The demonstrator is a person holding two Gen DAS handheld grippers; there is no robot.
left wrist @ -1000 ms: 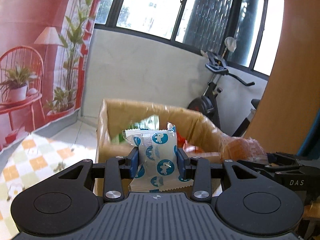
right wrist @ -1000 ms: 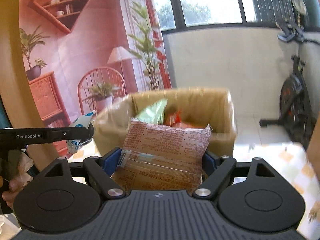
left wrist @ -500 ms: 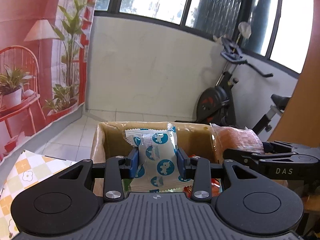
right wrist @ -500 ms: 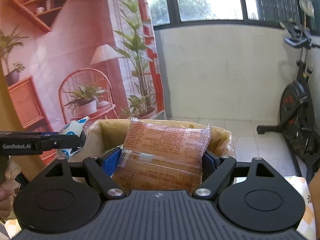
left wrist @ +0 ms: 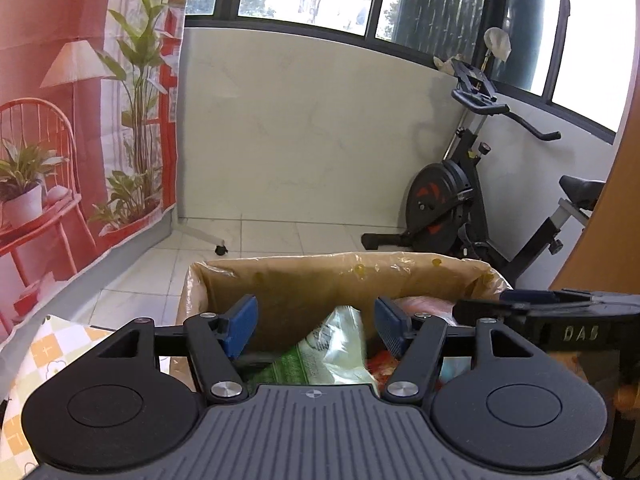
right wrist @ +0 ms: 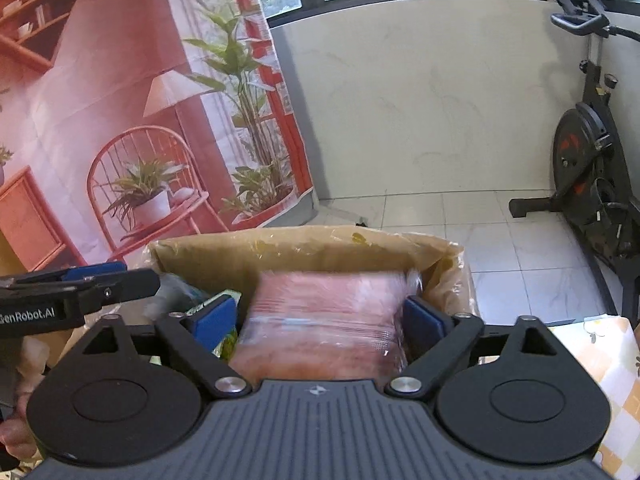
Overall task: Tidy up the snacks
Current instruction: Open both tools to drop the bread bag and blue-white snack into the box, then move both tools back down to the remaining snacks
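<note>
Hovering over cardboard box [left wrist: 304, 280], left gripper [left wrist: 316, 320] has its blue pads spread, nothing between them; green-and-white snack bag [left wrist: 332, 352] lies below in the box. Right gripper [right wrist: 320, 316] also spread, orange-pink snack pack [right wrist: 324, 320] blurred between its pads, cannot tell if touching them, over the same box. Readable: "DAS" on right gripper's side in left view, "GenRobot.AI" on left gripper in right view. Exercise bike [left wrist: 460, 200] behind, checkered cloth [right wrist: 616, 360] beside box.
</note>
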